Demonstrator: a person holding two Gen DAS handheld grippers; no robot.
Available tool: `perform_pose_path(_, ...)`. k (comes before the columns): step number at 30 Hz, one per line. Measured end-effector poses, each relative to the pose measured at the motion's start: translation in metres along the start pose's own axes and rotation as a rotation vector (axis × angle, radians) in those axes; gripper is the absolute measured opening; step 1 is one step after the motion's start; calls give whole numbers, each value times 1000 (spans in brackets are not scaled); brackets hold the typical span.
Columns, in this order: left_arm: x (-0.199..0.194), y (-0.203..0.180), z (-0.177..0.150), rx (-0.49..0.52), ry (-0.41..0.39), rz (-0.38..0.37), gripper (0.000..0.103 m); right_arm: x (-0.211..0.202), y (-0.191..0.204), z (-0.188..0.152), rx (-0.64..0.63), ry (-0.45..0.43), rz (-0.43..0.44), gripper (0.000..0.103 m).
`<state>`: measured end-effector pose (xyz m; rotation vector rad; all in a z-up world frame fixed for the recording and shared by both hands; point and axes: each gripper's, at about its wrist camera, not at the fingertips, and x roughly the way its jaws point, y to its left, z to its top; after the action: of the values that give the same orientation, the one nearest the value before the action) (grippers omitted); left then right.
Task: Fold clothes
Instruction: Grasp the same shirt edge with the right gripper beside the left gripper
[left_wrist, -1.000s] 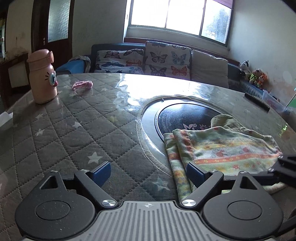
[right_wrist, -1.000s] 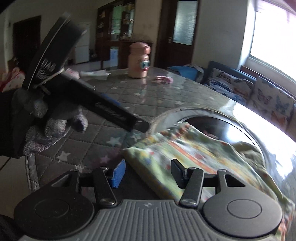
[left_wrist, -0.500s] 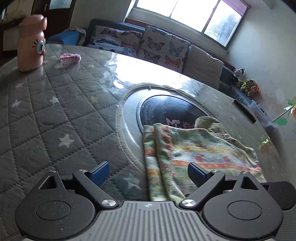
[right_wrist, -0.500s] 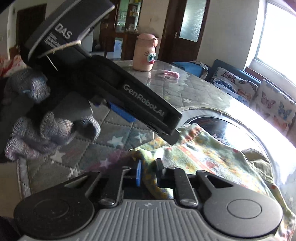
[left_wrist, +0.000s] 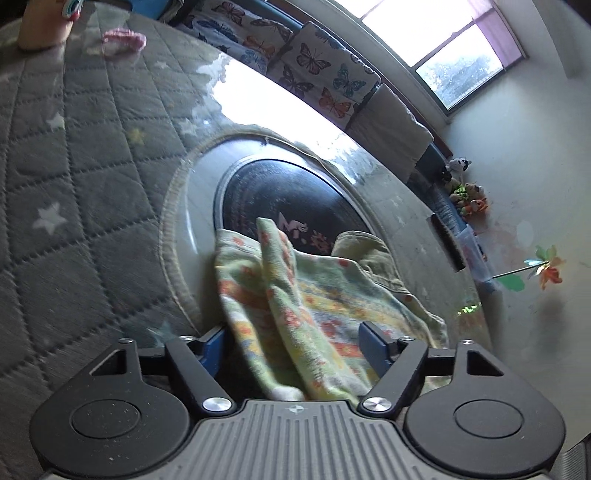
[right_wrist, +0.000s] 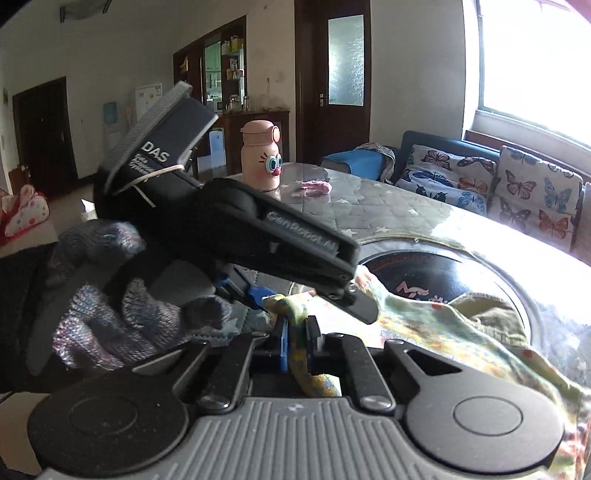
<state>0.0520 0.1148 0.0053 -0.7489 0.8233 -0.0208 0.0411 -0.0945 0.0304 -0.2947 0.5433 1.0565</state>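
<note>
**Desk:** What's the biggest thing in shot?

**Photographer:** The round worktop (left_wrist: 85, 177), covered in grey quilted cloth with pale stars under a clear sheet, a dark disc (left_wrist: 295, 199) set into its middle. Its far rim curves ahead of both tools, with a butterfly-print sofa (right_wrist: 509, 184) beyond. Bare quilted surface spreads to the left of the left hand-held gripper (left_wrist: 295, 345).

**Desk:** And the clothing?

**Photographer:** A light green garment (left_wrist: 295, 295) with orange and red floral bands, rumpled, lies partly over the disc and reaches back between the left tool's blue-padded fingers (left_wrist: 373, 345). Those stand wide apart, released, the cloth passing loosely through the gap. A plainer olive-green fold bunches at the garment's far side.

**Desk:** The other tool?

**Photographer:** The right hand-held gripper (right_wrist: 297, 341) is clenched on a bunched edge of the same garment (right_wrist: 424, 317), pinched just ahead of its body. The left tool crosses directly in front of it, held by a gloved hand (right_wrist: 110, 306).

**Desk:** Any readable text?

**Photographer:** "DAS" on the left tool's rear block, "GenRobot.AI" along its side. Smaller print beneath "DAS" is illegible. Far ahead, a pink cartoon-eyed bottle (right_wrist: 260, 162) stands beside a small pink item (right_wrist: 316, 186).
</note>
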Motion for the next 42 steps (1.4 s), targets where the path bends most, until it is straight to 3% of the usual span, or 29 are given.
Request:
perform_pose_path(3,4,0,-1,-25,10,-18,54,-3,-1,-3,7,-5,5,8)
perform_pose_path(5,6,1,-2,-34,16,-18,35,-5,-2,-4,10,-9,7,8)
perform_pose_path(7,10,3,-2,-41,18,-18,24,-6,-3,-5,18,-10,11,8)
perform_pose_path(11,11,5,-3,-44,14,-16,17,-9,-8,-9,38,-7,28,9)
perform_pose_path(15,11,5,-4,-36,10,-16,16,-19,-19,-12,65,-5,14,17)
perform_pose_path(24,12,6,-7,-29,0,-17,16,-17,-71,-22,161,42,-213,17)
perform_pose_path(28,13,6,-7,-27,-1,-17,16,6,-94,-24,179,67,-247,18)
perform_pose_path(32,11,6,-7,-23,-1,-17,16,3,-107,-28,218,52,-237,20)
perform_pose_path(42,12,5,-8,-10,-1,-16,16,16,-161,-28,303,57,-362,20)
